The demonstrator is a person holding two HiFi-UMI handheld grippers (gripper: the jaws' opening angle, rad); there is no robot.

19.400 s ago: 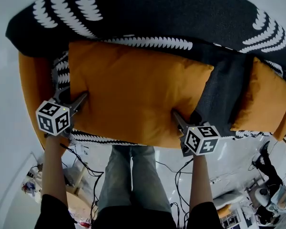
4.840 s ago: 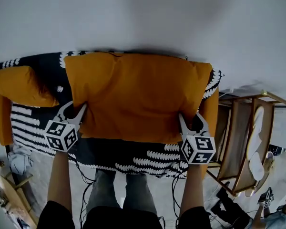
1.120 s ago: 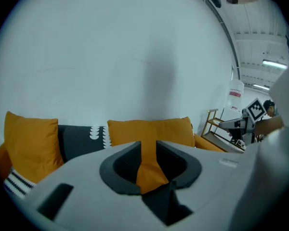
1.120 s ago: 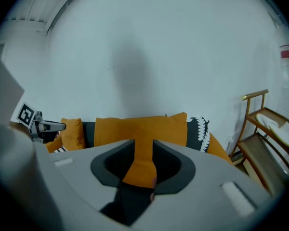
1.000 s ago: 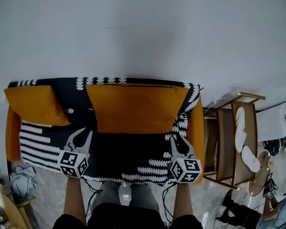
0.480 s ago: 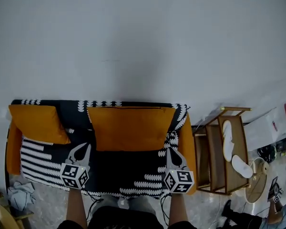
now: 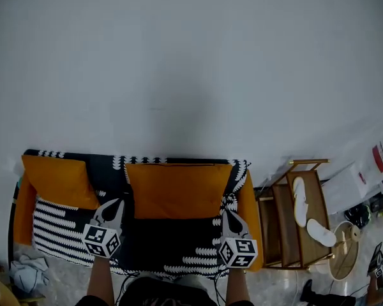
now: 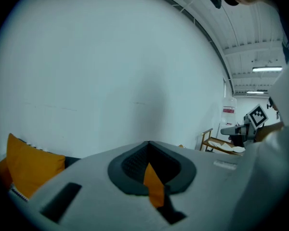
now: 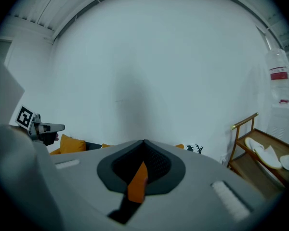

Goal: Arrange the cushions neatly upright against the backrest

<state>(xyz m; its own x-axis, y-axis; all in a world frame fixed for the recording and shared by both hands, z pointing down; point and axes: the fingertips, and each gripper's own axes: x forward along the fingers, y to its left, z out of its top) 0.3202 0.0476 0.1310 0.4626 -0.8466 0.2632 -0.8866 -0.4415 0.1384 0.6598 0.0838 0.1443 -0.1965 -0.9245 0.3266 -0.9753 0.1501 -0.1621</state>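
A large orange cushion (image 7: pixel 179 190) stands upright against the sofa's backrest (image 7: pixel 179 162), in the middle of the black-and-white throw. A smaller orange cushion (image 7: pixel 54 180) leans at the sofa's left end, also seen in the left gripper view (image 8: pixel 31 165). My left gripper (image 7: pixel 116 204) hovers in front of the seat, below the large cushion's left corner, shut and empty. My right gripper (image 7: pixel 227 213) hangs near the cushion's lower right corner, shut with nothing in it. Both are apart from the cushions. In both gripper views the jaws meet, with a strip of orange showing behind them.
A wooden rack (image 7: pixel 293 218) holding white slippers (image 7: pixel 319 231) stands right of the sofa. Behind the sofa rises a plain white wall (image 7: pixel 191 75). A bundle of cloth (image 7: pixel 25 276) lies on the floor at the lower left, and other clutter sits at the lower right.
Both grippers' jaws stood apart a second ago and are now together. Both hands have drawn back from the large cushion, and the sofa has sunk lower in the head view.
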